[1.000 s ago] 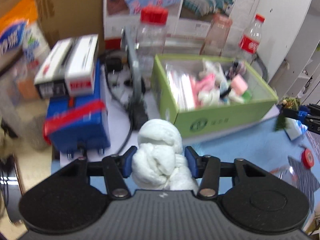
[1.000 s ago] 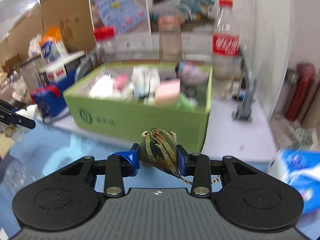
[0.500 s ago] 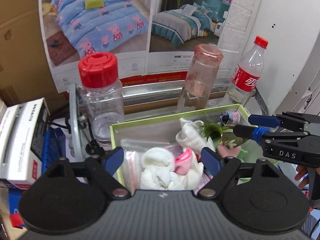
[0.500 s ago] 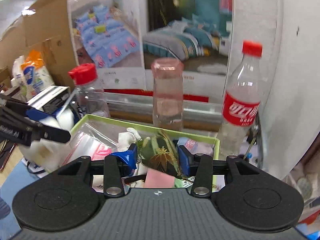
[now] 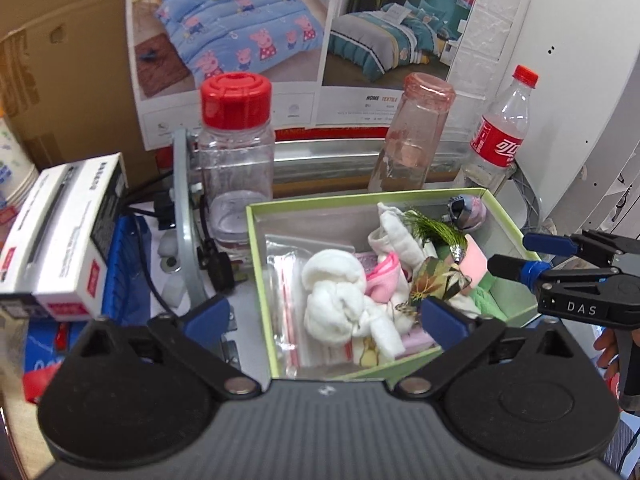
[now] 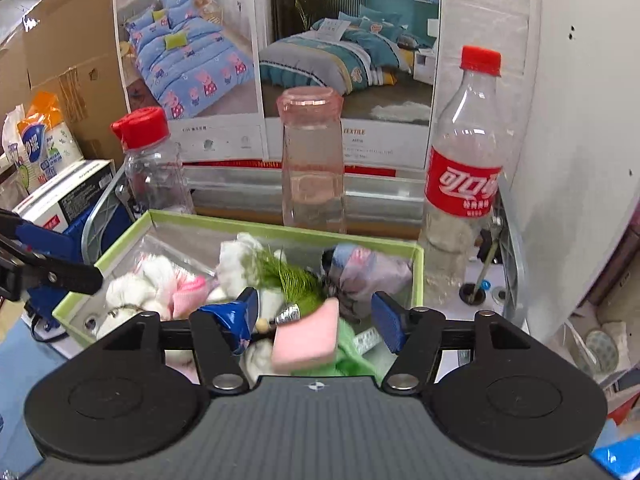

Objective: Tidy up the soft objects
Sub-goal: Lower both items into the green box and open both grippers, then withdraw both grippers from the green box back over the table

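Observation:
A green cardboard box [image 5: 256,264] [image 6: 418,280] holds several soft things. A white knotted cloth [image 5: 340,300] [image 6: 132,288] lies in it beside a pink cloth [image 5: 382,280]. A dark floral pouch [image 5: 436,280] lies near a pink sponge [image 6: 306,338] and a green feathery piece [image 6: 292,280]. My left gripper [image 5: 324,322] is open and empty above the box's near side. My right gripper [image 6: 316,316] is open and empty over the box's right part; it also shows in the left wrist view [image 5: 516,256].
Behind the box stand a red-capped clear jar [image 5: 236,148], a pink-tinted glass bottle [image 5: 416,136] and a cola bottle [image 6: 464,176]. White boxes on a blue case [image 5: 60,240] sit to the left. A bedding poster [image 6: 280,52] backs the scene.
Both grippers came over the box and opened. The white cloth left my left gripper and the floral pouch left my right gripper; both now lie in the box.

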Demonstrator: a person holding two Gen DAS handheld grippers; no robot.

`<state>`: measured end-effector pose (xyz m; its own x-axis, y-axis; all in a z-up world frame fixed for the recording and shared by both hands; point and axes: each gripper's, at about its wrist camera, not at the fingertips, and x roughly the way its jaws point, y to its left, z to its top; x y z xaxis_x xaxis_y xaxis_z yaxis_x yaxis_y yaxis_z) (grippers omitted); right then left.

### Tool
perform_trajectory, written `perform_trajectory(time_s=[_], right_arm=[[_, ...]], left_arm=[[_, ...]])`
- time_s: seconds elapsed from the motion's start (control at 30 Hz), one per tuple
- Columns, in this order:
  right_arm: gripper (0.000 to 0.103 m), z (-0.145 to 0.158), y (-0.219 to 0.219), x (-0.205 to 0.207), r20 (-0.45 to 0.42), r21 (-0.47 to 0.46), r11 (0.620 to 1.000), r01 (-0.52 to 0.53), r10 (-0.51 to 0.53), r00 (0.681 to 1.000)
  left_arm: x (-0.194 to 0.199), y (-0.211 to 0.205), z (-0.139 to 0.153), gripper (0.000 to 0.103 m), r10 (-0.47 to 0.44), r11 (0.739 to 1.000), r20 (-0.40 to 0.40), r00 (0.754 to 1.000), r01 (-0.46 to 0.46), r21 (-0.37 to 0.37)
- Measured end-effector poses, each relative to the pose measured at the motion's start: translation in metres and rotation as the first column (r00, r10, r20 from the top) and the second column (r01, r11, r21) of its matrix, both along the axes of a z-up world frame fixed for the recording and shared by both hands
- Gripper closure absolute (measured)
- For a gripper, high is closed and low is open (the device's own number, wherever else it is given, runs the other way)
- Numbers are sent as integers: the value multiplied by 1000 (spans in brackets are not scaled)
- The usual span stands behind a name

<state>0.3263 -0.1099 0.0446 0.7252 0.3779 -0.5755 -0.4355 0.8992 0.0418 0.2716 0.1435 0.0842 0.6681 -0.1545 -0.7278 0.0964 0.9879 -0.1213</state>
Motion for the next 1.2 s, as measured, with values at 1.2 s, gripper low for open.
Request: perform_trajectory(time_s=[1.2], right_arm=[[49, -37, -50, -256, 130, 192, 917, 350, -377, 917]], left_arm=[[-222, -75, -45, 1, 133, 990, 143, 981, -137, 21]])
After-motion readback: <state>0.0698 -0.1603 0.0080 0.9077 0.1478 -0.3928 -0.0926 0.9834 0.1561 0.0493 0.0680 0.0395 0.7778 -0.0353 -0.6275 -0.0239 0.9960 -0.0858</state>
